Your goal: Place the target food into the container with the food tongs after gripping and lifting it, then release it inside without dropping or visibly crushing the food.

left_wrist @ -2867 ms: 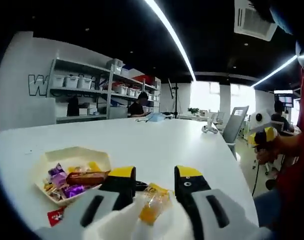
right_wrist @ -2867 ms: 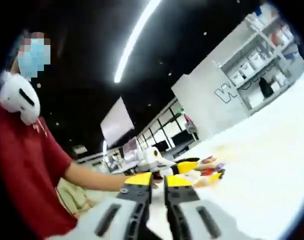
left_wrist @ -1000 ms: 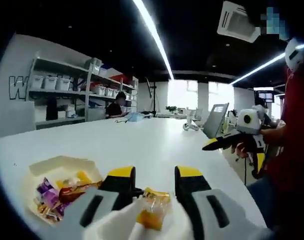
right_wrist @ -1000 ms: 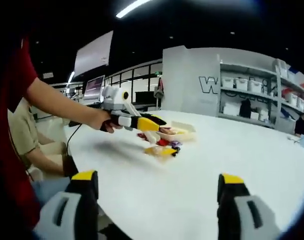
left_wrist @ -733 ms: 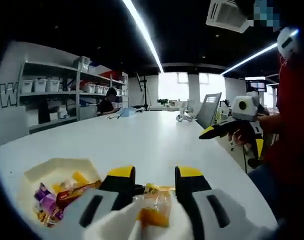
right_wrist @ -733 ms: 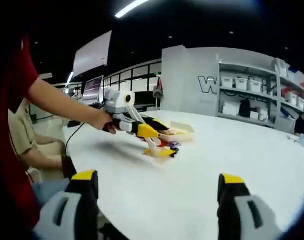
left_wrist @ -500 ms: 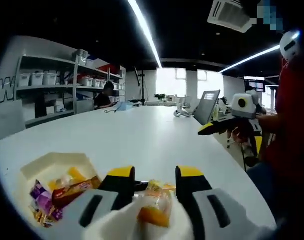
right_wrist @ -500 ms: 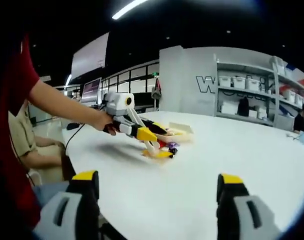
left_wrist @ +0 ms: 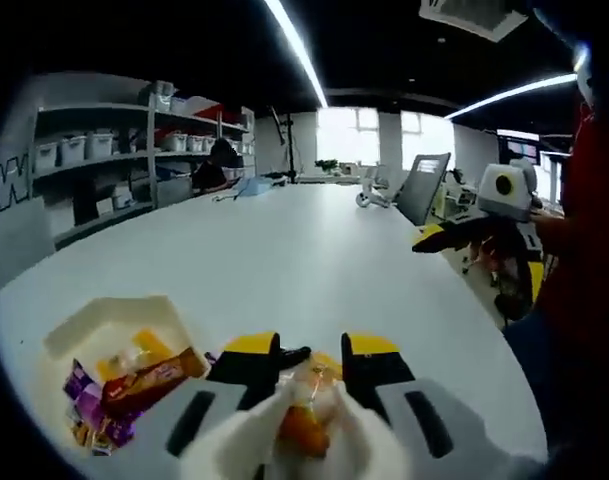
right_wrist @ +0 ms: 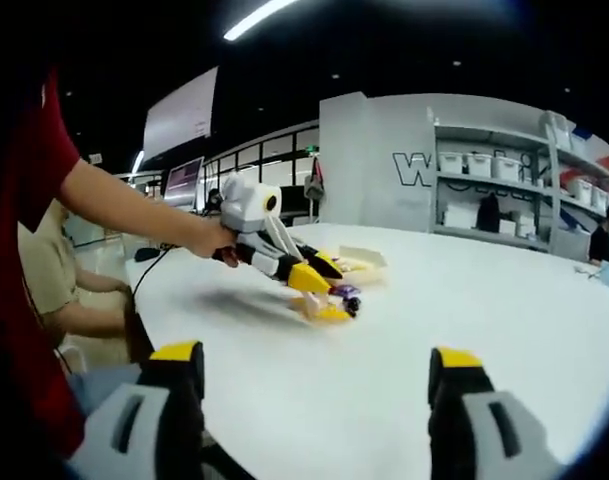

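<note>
A yellow-orange wrapped candy [left_wrist: 307, 402] lies between the two white arms of the food tongs [left_wrist: 246, 432]. My left gripper [left_wrist: 309, 348] is shut on the tongs, its yellow-tipped jaws pressing the arms inward. In the right gripper view the left gripper [right_wrist: 309, 278] slants down with the tongs' tips at the candy [right_wrist: 325, 313] on the white table [right_wrist: 504, 300]. The cream container [left_wrist: 96, 327] sits to the left, holding several wrapped snacks. My right gripper [right_wrist: 315, 362] is open wide, with nothing between its jaws, above the table's near edge.
The right gripper [left_wrist: 436, 236], held by a hand, hovers off the table's right edge. A few small wrapped sweets [right_wrist: 346, 293] lie by the container [right_wrist: 362, 258]. Shelves with bins [left_wrist: 94, 150] line the far wall. An office chair [left_wrist: 419, 198] stands beyond the table.
The left gripper has tipped down toward the table and its jaws have drawn closer, squeezing the tongs around the candy. The right gripper, shut 2.9 s ago, has stood open since.
</note>
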Tool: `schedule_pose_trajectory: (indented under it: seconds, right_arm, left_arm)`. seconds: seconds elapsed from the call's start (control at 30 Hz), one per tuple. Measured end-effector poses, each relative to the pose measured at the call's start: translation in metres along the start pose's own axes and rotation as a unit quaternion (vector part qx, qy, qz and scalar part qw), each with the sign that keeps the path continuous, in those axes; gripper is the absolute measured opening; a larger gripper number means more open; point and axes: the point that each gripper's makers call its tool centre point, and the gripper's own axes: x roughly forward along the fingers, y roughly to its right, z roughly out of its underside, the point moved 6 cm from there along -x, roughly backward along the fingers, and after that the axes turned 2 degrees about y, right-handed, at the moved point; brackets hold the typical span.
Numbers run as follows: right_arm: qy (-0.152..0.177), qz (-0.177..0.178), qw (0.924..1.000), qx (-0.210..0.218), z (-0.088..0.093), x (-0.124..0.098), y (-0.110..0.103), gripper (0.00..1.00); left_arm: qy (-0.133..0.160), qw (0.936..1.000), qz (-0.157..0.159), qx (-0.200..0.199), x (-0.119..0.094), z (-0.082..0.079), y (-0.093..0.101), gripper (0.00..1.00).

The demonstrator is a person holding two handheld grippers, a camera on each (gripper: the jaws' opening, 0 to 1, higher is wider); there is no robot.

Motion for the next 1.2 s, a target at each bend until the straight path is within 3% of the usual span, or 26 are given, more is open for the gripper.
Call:
schedule_pose_trajectory:
  seconds: [0.07, 0.17, 0.37, 0.87, 1.2]
  right_arm:
    - [0.004, 0.001, 1.0000, -0.004, -0.004, -0.003, 0.000, 0.91]
    - [0.013, 0.005, 0.9999, 0.001, -0.007, -0.007, 0.002, 0.91]
    - [0.020, 0.006, 0.9998, 0.006, -0.007, -0.010, 0.001, 0.90]
    - [0.005, 0.002, 1.0000, 0.005, 0.000, -0.010, -0.007, 0.92]
    - [0.009, 0.002, 0.9999, 0.004, -0.002, -0.010, -0.006, 0.90]
  left_arm:
    - [0.006, 0.9999, -0.012, 0.004, -0.004, 0.000, 0.000, 0.22]
    - [0.033, 0.9975, -0.027, -0.056, -0.013, -0.004, 0.000, 0.23]
    - [0.059, 0.9948, -0.041, -0.072, -0.032, -0.019, -0.005, 0.23]
    - [0.077, 0.9913, -0.083, -0.067, -0.059, -0.049, -0.021, 0.23]
    - [0.087, 0.9873, -0.104, -0.082, -0.065, -0.054, -0.035, 0.22]
